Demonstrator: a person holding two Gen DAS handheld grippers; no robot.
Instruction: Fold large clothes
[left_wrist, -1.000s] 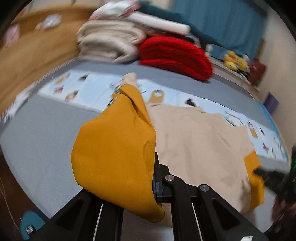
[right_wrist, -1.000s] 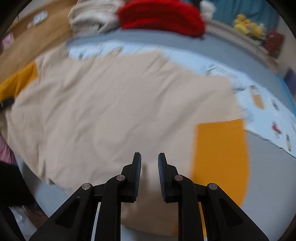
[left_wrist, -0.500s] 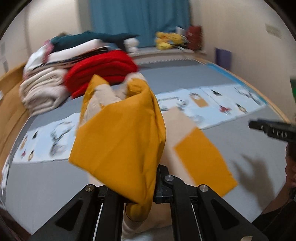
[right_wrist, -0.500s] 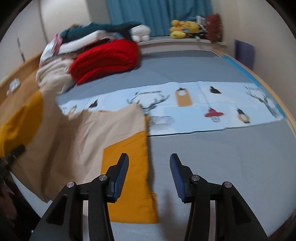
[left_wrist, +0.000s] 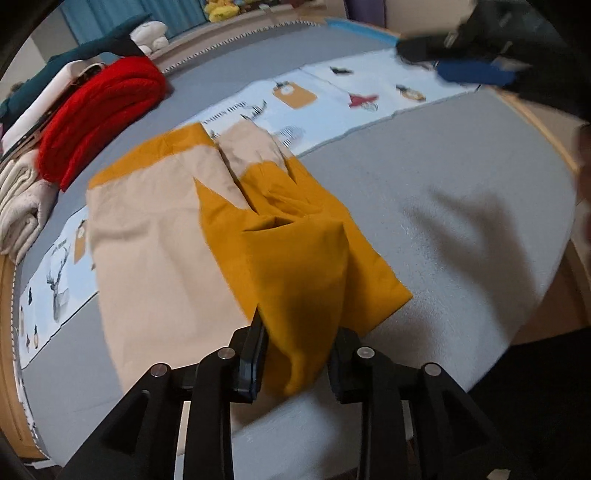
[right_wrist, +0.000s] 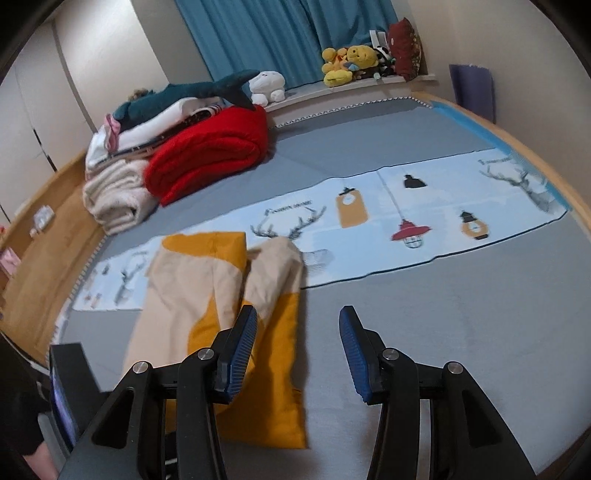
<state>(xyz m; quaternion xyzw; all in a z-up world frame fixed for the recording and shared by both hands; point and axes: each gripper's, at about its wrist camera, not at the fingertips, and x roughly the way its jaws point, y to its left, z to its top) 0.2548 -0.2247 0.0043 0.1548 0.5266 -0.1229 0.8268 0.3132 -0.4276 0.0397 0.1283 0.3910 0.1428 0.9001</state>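
- Left wrist view: beige-and-mustard garment (left_wrist: 155, 236), partly folded, spread on the grey bed surface (left_wrist: 461, 192); one mustard fold raised off the pile and hanging between the jaws of the left gripper (left_wrist: 295, 354).
- Left gripper jaws opening; fold between them, touching the left pad, whether the right pad presses it not clear. Lower tip of the fold hidden behind the gripper frame.
- Right wrist view: same garment (right_wrist: 184, 288) left of centre, beige body with mustard panels, near edge covered by the left finger (right_wrist: 240, 350) of the right gripper (right_wrist: 299, 350).
- Right gripper fingers apart, nothing between them, only grey surface behind.
- Pale blue printed strip (right_wrist: 406, 206) with antlers and lanterns, lying across the bed under the garment's far end.
- Containers: none in view; nearest thing to storage is a stack of folded linen at the far left — red blanket (right_wrist: 210, 155), cream blanket (right_wrist: 114, 195), white layers, teal shark toy (right_wrist: 184, 96) on top.
- Plush toys (right_wrist: 351, 62) on the sill before a blue curtain (right_wrist: 266, 33).
- Hard to make out: right gripper (left_wrist: 472, 70) blurred at the top right of the left wrist view; dark shape cut off at its right edge; dark panel (right_wrist: 66, 387) cropped at lower left of the right wrist view.
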